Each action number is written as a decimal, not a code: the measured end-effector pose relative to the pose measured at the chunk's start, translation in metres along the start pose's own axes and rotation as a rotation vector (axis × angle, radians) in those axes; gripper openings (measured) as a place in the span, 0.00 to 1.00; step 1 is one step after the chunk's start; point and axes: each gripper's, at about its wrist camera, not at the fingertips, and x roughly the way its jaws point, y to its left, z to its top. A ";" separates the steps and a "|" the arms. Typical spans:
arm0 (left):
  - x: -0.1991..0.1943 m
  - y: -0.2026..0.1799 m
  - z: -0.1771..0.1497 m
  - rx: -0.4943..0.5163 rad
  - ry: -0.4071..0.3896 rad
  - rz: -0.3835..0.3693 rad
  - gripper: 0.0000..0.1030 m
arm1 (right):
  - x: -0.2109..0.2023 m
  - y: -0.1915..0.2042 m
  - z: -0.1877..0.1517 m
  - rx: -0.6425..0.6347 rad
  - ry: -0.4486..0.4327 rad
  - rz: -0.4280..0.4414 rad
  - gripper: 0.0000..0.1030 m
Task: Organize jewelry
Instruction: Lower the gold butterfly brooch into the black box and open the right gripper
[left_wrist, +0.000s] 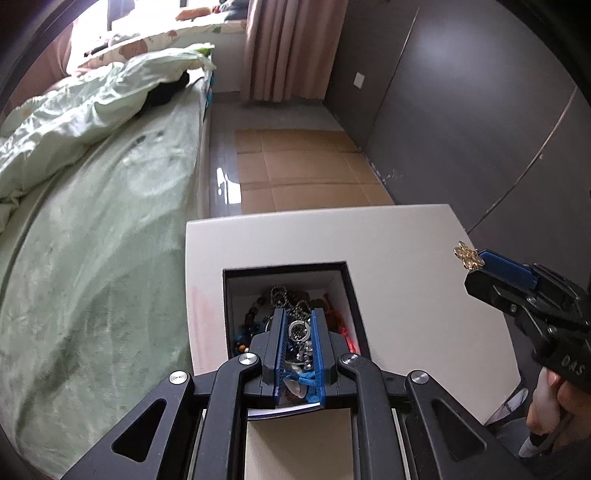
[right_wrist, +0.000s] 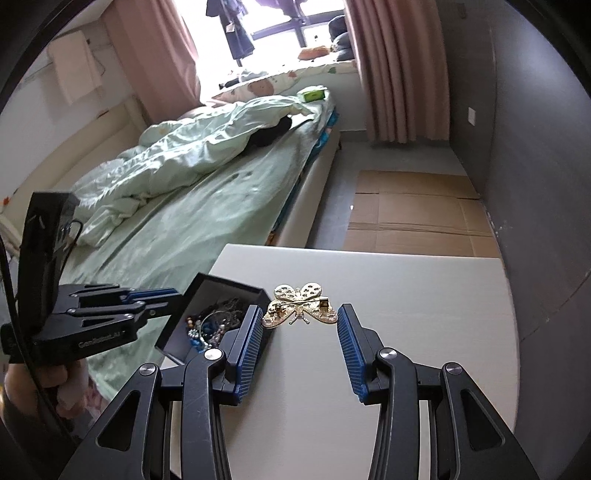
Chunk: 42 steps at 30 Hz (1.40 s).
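A black jewelry box (left_wrist: 343, 269) with a white lining sits open on the white table (left_wrist: 406, 251), holding a tangle of chains, beads and rings (left_wrist: 291, 302). My left gripper (left_wrist: 298, 314) reaches in over the box's near wall and is shut on that wall. In the right wrist view the same box (right_wrist: 236, 286) stands at the table's (right_wrist: 406, 295) left edge with the left gripper (right_wrist: 173, 295) at its corner. A gold butterfly brooch (right_wrist: 300, 306) hangs above the table, and my right gripper (right_wrist: 300, 313) is shut on its wing tips. That right gripper (left_wrist: 476, 260) and its brooch (left_wrist: 468, 254) show right of the box.
A bed with a pale green blanket (left_wrist: 92, 258) runs along the table's left side. Flattened cardboard (left_wrist: 306, 166) covers the floor beyond the table. A dark grey wall (left_wrist: 480, 110) rises on the right. A person's hand (left_wrist: 550, 402) holds the right gripper's handle.
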 end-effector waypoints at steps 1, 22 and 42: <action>0.003 0.003 0.000 -0.012 0.018 -0.012 0.14 | 0.002 0.003 0.000 -0.003 0.004 0.003 0.41; -0.040 0.065 -0.025 -0.215 -0.083 -0.060 0.84 | 0.033 0.071 -0.013 -0.123 0.066 0.100 0.41; -0.064 0.079 -0.034 -0.262 -0.160 -0.073 0.84 | 0.052 0.088 -0.017 -0.082 0.118 0.180 0.63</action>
